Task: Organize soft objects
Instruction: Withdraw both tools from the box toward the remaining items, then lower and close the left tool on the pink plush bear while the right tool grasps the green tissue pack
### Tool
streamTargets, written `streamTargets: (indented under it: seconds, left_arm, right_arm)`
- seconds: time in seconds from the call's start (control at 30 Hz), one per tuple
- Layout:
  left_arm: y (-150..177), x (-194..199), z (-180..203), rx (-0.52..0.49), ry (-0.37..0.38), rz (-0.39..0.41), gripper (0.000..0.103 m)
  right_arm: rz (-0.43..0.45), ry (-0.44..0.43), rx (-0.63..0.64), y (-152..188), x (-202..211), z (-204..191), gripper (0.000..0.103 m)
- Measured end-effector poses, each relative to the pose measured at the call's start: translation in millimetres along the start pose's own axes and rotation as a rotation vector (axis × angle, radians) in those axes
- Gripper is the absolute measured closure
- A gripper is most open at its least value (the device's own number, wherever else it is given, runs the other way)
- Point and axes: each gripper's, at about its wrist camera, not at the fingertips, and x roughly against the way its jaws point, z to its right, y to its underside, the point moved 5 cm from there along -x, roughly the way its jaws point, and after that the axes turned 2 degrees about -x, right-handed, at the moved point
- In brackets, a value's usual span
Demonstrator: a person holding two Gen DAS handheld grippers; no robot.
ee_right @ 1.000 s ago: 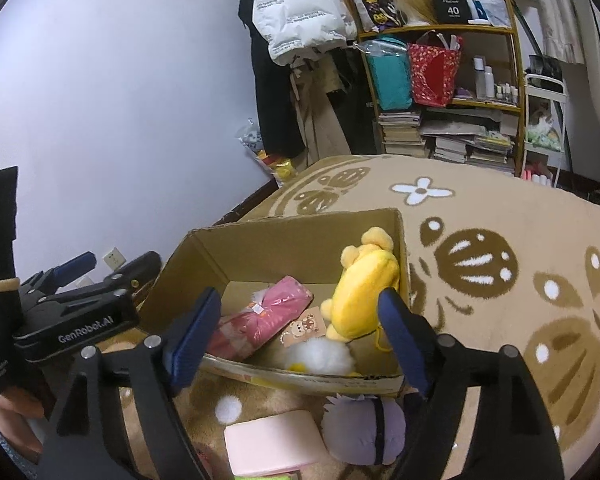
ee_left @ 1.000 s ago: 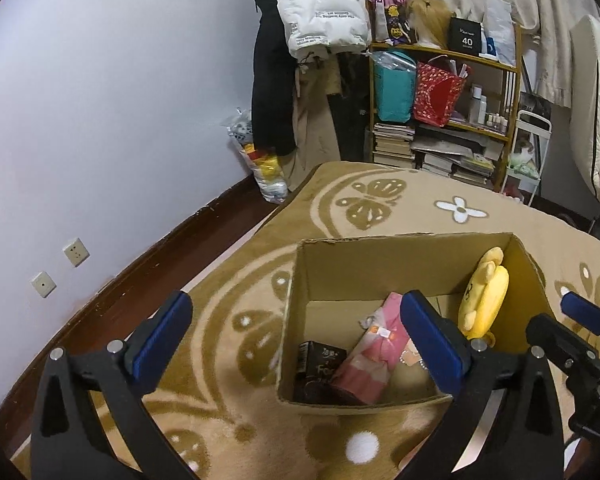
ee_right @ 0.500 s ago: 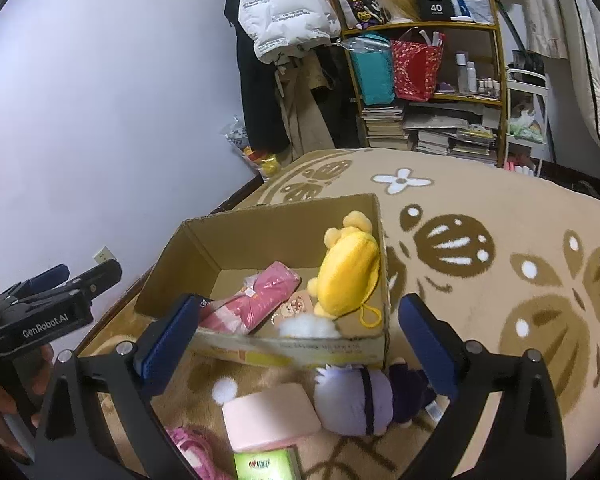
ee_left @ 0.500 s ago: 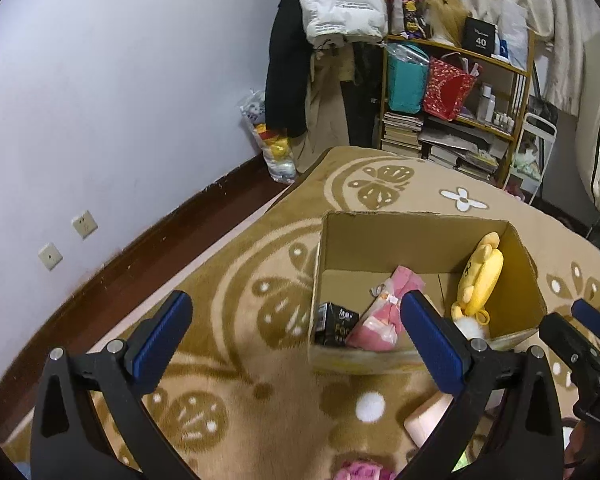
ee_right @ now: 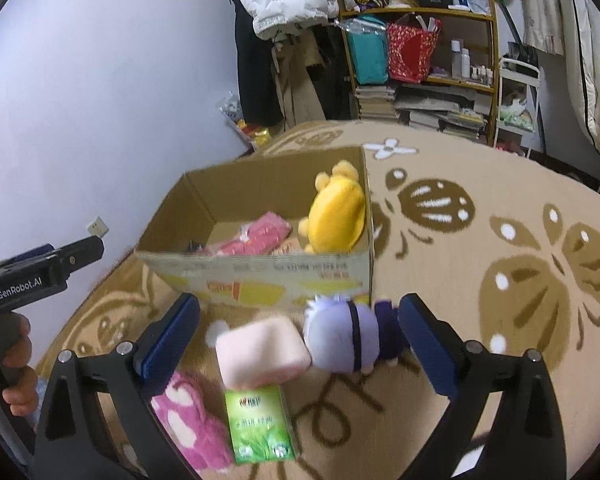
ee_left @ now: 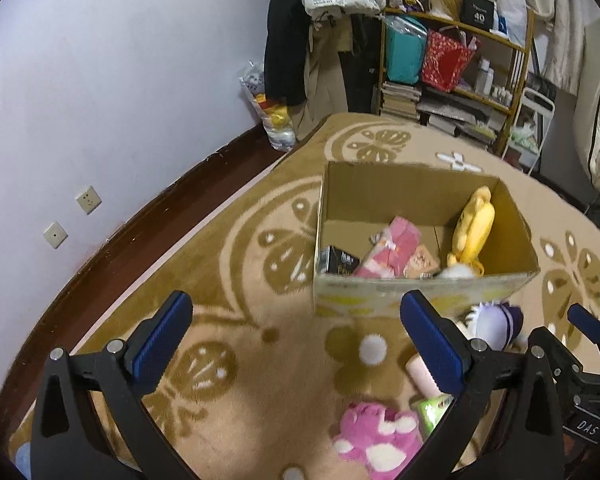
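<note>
One cardboard box [ee_right: 260, 276] stands on one patterned rug [ee_right: 500, 208]. Inside the box: one yellow plush [ee_right: 338, 216], one pink plush [ee_right: 256, 236], one dark packet [ee_left: 337, 260] at the left corner. On the rug, near side of the box: one lavender plush [ee_right: 342, 338], one pale pink cushion [ee_right: 260, 352], one magenta plush [ee_right: 188, 428], one green packet [ee_right: 260, 424]. Two wall sockets [ee_left: 88, 199] on the left wall. Two tools [ee_right: 298, 330]. One shelf unit [ee_right: 420, 60] at the far side.

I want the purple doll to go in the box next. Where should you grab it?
Grab the purple doll round its big round head, coming down from above with the right hand-held gripper, whose open jaws already straddle it. The doll lies on the rug, touching the pink cushion.
</note>
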Motion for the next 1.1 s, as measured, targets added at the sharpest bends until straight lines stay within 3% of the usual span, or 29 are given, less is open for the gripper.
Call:
streamTargets:
  seconds: [0.37, 0.6, 0.77, 1.1]
  left_arm:
    - [28, 6, 11, -0.046, 0.0, -0.045, 0.0]
    - [43, 15, 20, -0.088, -0.026, -0.053, 0.0]
    - [52, 12, 27, -0.094, 0.001, -0.083, 0.0]
    - [57, -3, 26, -0.09, 0.003, -0.126, 0.0]
  right_arm:
    - [-0.074, -0.005, 0.022, 32, 5, -8, 0.0]
    - [-0.107, 0.013, 0.09, 51, 4, -25, 0.0]
    - [-0.161, 0.032, 0.143, 66, -5, -34, 0.0]
    - [-0.195, 0.017, 0.134, 71, -13, -33, 0.004]
